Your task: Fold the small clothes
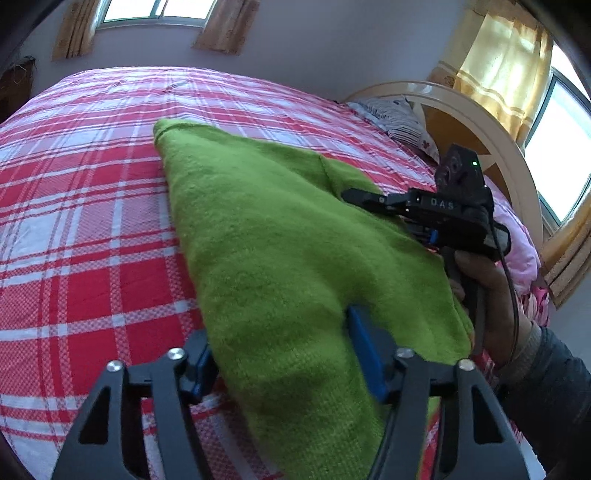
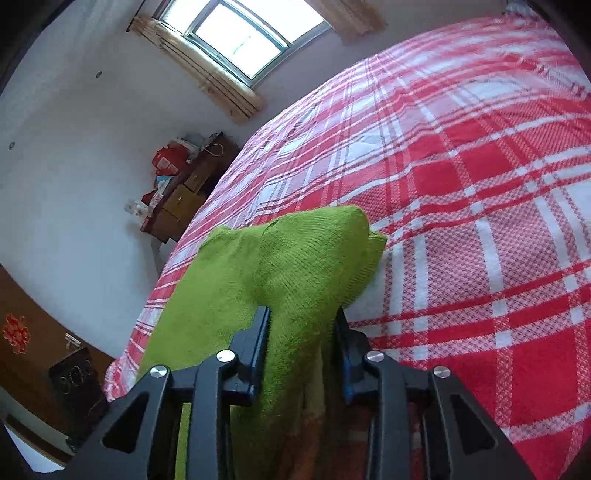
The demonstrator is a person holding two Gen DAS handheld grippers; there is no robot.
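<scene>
your left tool (image 1: 284, 354) has its jaws closed on a fold of the green knit garment (image 1: 266, 236), which lies across the red plaid bedspread (image 1: 85, 206). your right tool (image 2: 301, 343) pinches another bunched part of the same garment (image 2: 295, 266), lifting it off the bed. from the left view, the right tool (image 1: 360, 197) sits at the garment's far edge, near the headboard (image 1: 480, 122).

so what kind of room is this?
Likely a home bedroom: a bed under a red plaid sheet, a curved headboard with a pillow, and curtained windows.
</scene>
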